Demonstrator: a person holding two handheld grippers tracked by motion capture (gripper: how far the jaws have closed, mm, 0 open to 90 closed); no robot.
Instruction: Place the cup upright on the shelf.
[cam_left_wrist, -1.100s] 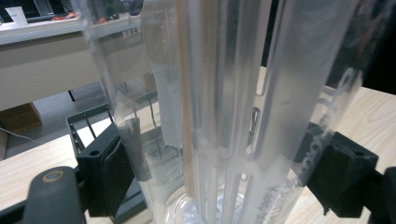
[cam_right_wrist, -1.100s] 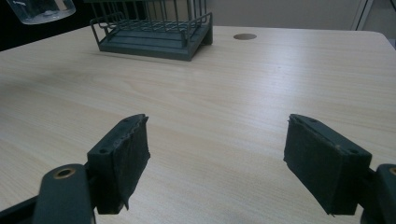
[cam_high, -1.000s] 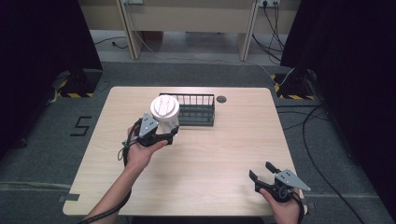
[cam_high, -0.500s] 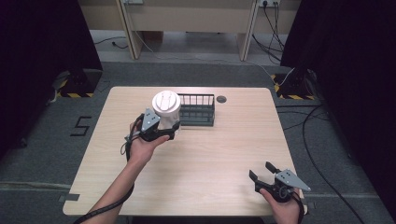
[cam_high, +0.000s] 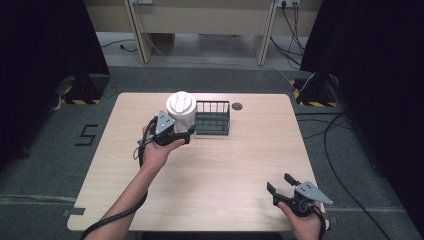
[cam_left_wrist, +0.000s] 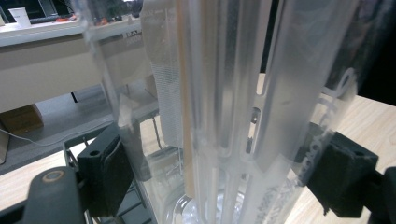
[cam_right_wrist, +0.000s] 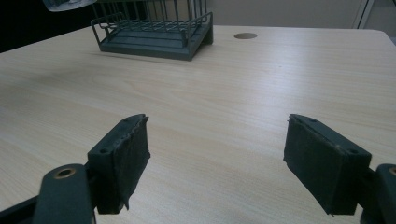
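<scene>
My left gripper (cam_high: 179, 134) is shut on a clear plastic jar with a white lid (cam_high: 181, 111), held upright above the table just left of the dark wire rack (cam_high: 213, 119). In the left gripper view the jar's ribbed clear wall (cam_left_wrist: 224, 107) stands between both black pads (cam_left_wrist: 109, 170). My right gripper (cam_high: 282, 188) rests low at the table's front right, open, with bare wood between its pads (cam_right_wrist: 123, 161). The right gripper view shows the rack (cam_right_wrist: 159, 30) far ahead and the jar's bottom (cam_right_wrist: 65, 4) at the top left.
The light wooden table (cam_high: 215, 170) has a round cable hole (cam_high: 237, 106) behind the rack. A person's left forearm (cam_high: 130, 197) reaches in from the front left edge. Grey floor, cables and dark curtains surround the table.
My left gripper has carried the jar slightly right and farther back, closer to the rack. The right gripper has stayed in place, open.
</scene>
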